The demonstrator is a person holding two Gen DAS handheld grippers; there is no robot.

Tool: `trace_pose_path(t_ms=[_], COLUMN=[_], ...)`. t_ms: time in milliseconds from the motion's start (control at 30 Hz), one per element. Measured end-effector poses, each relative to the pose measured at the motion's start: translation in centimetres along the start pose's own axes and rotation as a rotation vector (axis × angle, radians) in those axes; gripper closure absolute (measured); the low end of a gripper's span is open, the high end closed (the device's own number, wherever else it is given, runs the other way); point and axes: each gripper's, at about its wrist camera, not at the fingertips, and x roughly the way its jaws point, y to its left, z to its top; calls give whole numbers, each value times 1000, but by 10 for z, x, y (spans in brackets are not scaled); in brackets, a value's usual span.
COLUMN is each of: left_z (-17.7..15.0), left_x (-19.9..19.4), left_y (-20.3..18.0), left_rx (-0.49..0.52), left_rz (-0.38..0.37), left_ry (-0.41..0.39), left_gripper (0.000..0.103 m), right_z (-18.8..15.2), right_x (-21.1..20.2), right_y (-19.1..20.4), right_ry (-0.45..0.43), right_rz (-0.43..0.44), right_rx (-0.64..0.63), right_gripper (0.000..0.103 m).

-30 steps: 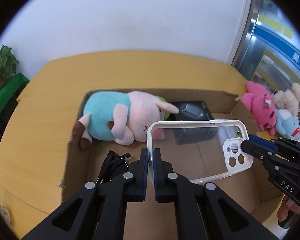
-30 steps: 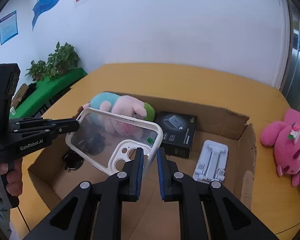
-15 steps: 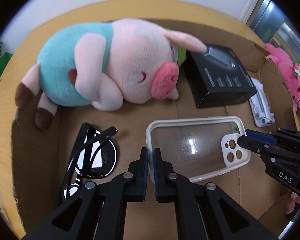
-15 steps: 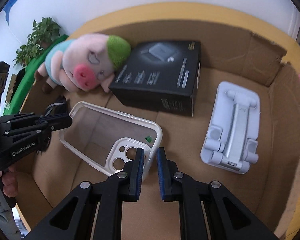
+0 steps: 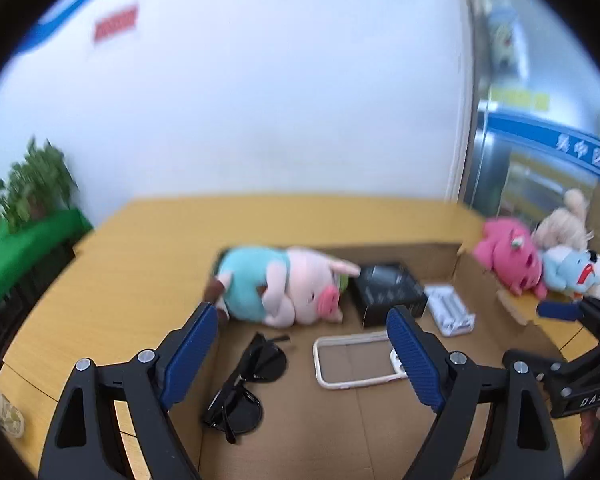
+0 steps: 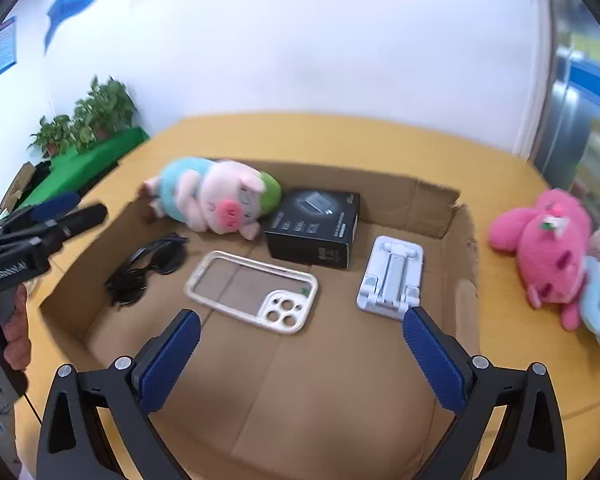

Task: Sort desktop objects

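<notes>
A clear phone case with a white rim (image 6: pixel 252 290) lies flat on the floor of the cardboard box (image 6: pixel 320 392); it also shows in the left wrist view (image 5: pixel 356 358). In the box too are a plush pig (image 6: pixel 216 196), black sunglasses (image 6: pixel 148 268), a black carton (image 6: pixel 314 226) and a white phone stand (image 6: pixel 392 280). My left gripper (image 5: pixel 302 354) is open and empty above the box's near left side. My right gripper (image 6: pixel 300 354) is open and empty above the box's near edge.
The box sits on a yellow table (image 6: pixel 340 136). A pink plush (image 6: pixel 548 240), a blue plush (image 5: pixel 572 276) and a beige plush (image 5: pixel 564 224) lie on the table right of the box. Green plants (image 6: pixel 88 120) stand at the far left.
Both grippers have let go of the phone case, opened wide and pulled back up from the box. The case now lies flat on the box floor.
</notes>
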Motion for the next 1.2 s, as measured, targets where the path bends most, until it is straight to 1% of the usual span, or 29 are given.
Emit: trace_pose_path(t_ms=[33, 100, 133, 200, 267, 300, 333, 400, 433, 467, 500, 533, 600, 1200], left_z=[-12, -31, -38, -50, -59, -63, -68, -80, -84, -88, -92, -92, -93, -95], left_x=[-12, -19, -17, -3, 9, 14, 20, 24, 28, 28, 27, 25, 21, 19], left_y=[-2, -3, -1, -7, -2, 1, 3, 6, 6, 1, 0, 0, 1, 2], left_rx=[-1, -18, -24, -13, -8, -13, -17, -30, -21, 26, 41, 38, 40, 41], left_rz=[5, 8, 8, 16, 52, 58, 57, 57, 67, 100, 106, 100, 99, 99], left_ry=[-47, -75, -70, -16, 15, 27, 37, 68, 77, 70, 65, 57, 60, 63], left_gripper=[16, 16, 16, 16, 16, 16, 16, 16, 16, 16, 16, 16, 15, 14], right_z=[-9, -28, -40, -58, -73, -79, -83, -87, -89, -90, -92, -95, -99, -98], right_x=[-6, -9, -5, 8, 12, 13, 9, 8, 8, 8, 7, 6, 3, 4], right_y=[7, 17, 20, 22, 25, 26, 25, 24, 23, 24, 26, 26, 26, 24], right_ry=[-29, -76, -89, -69, -68, -86, -128, -160, -176, -195, -215, -243, -271, -267], right_rz=[-12, -19, -17, -42, -64, -68, -74, -85, -88, -97, -104, -108, -107, -108], right_rx=[2, 15, 31, 61, 63, 65, 82, 91, 101, 96, 91, 88, 76, 80], right_gripper=[0, 0, 0, 0, 0, 0, 0, 0, 0, 0, 0, 0, 0, 0])
